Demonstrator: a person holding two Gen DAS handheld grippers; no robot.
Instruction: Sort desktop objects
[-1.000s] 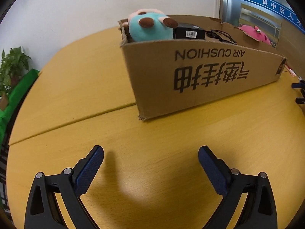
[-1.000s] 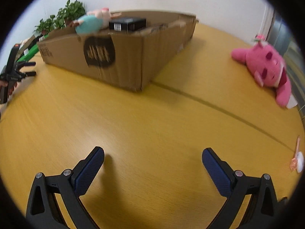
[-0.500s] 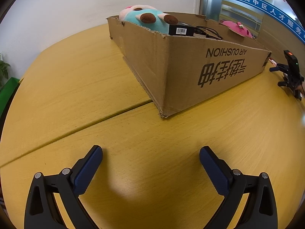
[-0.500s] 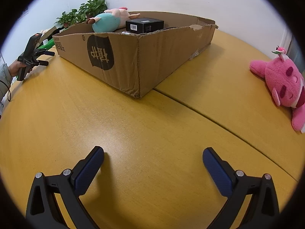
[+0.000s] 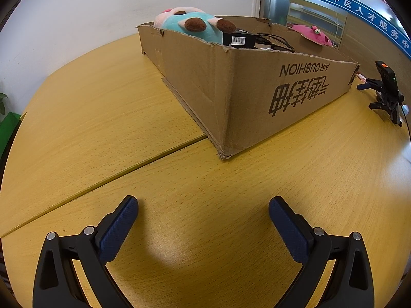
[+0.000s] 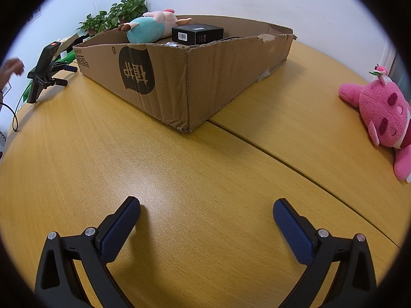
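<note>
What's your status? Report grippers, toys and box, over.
Left gripper open, empty. Right gripper open, empty. Pink plush out on table; teal plush and black box in cardboard box. Path clear.

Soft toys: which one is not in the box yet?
The pink toy, lying on the bare table right of the cardboard box. The teal one is already inside.

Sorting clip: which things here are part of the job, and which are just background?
Part of the job:
cardboard box
teal plush, inside the box
black carton, inside the box
pink plush, out on the table
left gripper and right gripper, both open and empty

Just background:
potted plants
table
</note>
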